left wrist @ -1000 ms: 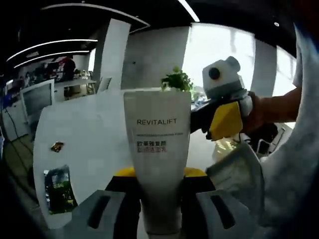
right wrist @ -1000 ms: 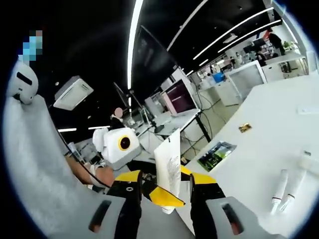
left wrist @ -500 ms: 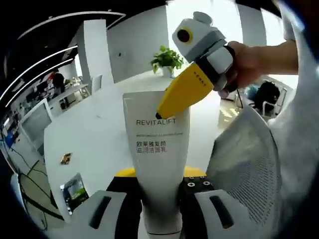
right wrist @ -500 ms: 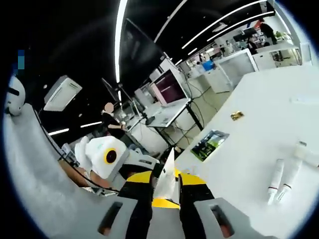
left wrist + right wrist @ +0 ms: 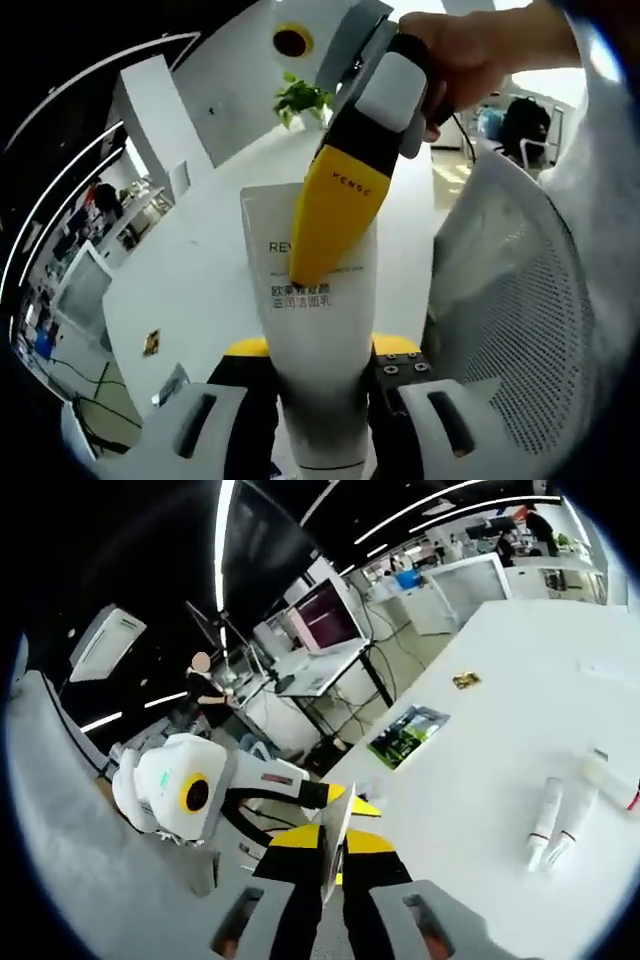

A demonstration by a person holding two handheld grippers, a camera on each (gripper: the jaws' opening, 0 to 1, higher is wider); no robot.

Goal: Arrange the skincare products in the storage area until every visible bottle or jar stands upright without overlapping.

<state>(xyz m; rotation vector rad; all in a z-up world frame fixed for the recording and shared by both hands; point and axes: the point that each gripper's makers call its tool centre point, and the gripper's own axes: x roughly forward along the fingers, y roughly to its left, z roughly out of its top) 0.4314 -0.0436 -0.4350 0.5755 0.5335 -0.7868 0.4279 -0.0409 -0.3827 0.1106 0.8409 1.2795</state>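
Observation:
A white tube printed REVITALIFT (image 5: 318, 325) stands up between the jaws of my left gripper (image 5: 318, 352), which is shut on its lower part. My right gripper (image 5: 325, 225), held by a hand, reaches down from the upper right, its yellow jaw lying over the tube's flat top end. In the right gripper view the tube (image 5: 333, 832) shows edge-on as a thin sheet, pinched by my right gripper (image 5: 334, 842). The left gripper (image 5: 190, 792) enters that view from the left. Two slim white tubes (image 5: 545, 825) lie side by side on the white table (image 5: 500, 720).
A green leaflet (image 5: 406, 734) and a small brown wrapper (image 5: 465, 680) lie on the table. A grey mesh chair back (image 5: 510, 300) is close on the right. A potted plant (image 5: 300, 97) stands at the table's far end. Desks with monitors (image 5: 330, 615) are behind.
My right gripper has come in from the right onto the tube's flat end and its jaws have shut on it. The left gripper has kept its hold throughout.

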